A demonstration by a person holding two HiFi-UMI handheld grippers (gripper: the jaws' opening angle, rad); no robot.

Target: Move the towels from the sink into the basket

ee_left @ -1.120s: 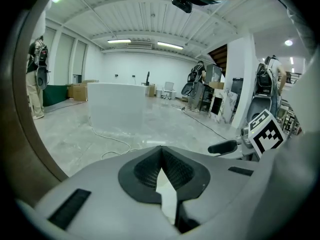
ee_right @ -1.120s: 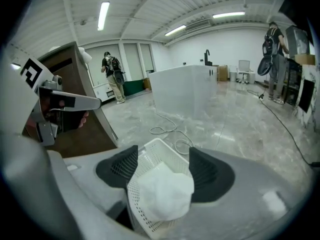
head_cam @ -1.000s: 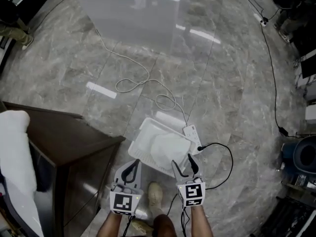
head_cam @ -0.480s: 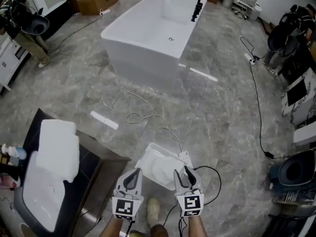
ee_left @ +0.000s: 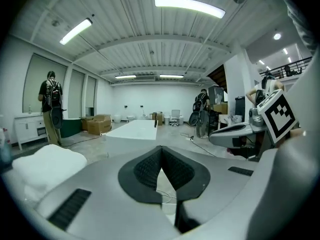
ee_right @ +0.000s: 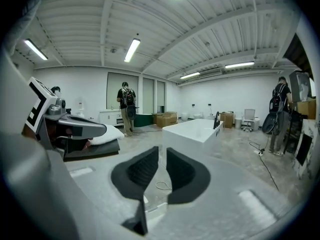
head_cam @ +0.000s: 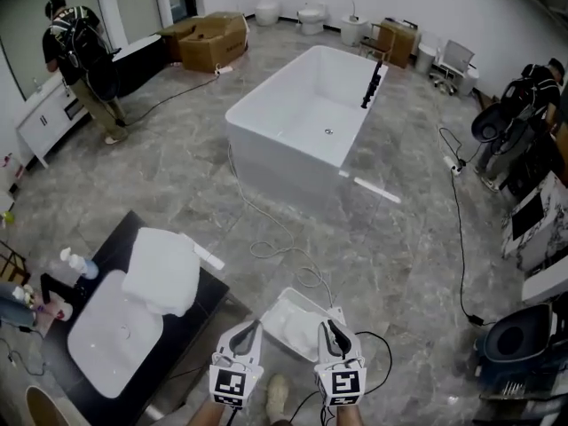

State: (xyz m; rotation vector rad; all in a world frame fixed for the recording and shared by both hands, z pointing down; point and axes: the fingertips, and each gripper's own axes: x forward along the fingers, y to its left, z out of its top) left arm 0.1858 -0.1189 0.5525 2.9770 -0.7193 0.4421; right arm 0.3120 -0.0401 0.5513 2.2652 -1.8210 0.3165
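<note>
Both tools are held side by side, low in the head view, above the basket (head_cam: 311, 298) on the floor. The left tool (head_cam: 251, 328) has its pads pressed together with nothing between them. The right tool (head_cam: 327, 327) is down to a narrow slit, its jaws having just been closing, and it too is empty. One white towel (head_cam: 288, 322) already lies in the basket, which fits a drop-off that is done, with the tools carried free for another trip. A second folded towel (head_cam: 162, 269) sits at the far end of the sink (head_cam: 111, 349), which is set in a dark surface (head_cam: 206, 293) to the left. Whether it rests in the basin or on the rim I cannot tell. It is probably the next thing to fetch, and both tools would have to open wide first. Bottles (head_cam: 75, 263) stand close beside that towel and could be knocked in reaching for it. A pale cable (head_cam: 266, 238) loops across the floor from the basket towards the bathtub (head_cam: 306, 122), so it is a tripping risk. A person (head_cam: 80, 56) stands far off at a cabinet, well clear.
</note>
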